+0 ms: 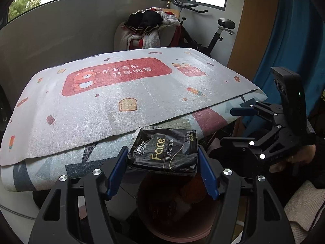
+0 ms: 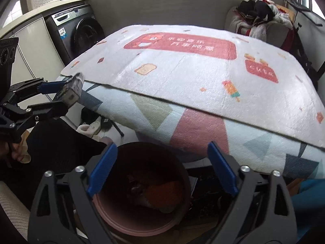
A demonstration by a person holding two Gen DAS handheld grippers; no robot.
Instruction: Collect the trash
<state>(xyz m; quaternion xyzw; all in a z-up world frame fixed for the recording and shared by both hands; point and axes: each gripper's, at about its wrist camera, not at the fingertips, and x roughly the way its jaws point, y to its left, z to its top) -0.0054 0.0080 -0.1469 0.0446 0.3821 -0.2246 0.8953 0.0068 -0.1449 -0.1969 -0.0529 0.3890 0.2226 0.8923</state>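
My left gripper [image 1: 163, 160] is shut on a black tissue pack [image 1: 164, 151] marked "Face" and holds it in the air above a dark red trash bin [image 1: 154, 229] at the table's near edge. The pack also shows in the right wrist view [image 2: 71, 90], pinched in the left gripper [image 2: 63, 95]. My right gripper [image 2: 162, 160] is open and empty, right above the bin [image 2: 126, 223], which holds some trash. In the left wrist view the right gripper [image 1: 235, 126] is at the right, open.
The table is covered with a white printed mat [image 1: 105, 93] over a patterned cloth [image 2: 195, 130]. A chair piled with clothes [image 1: 148, 30] and an exercise bike [image 1: 213, 38] stand behind. A washing machine [image 2: 79, 32] is at the left. Slippers [image 2: 95, 126] lie on the floor.
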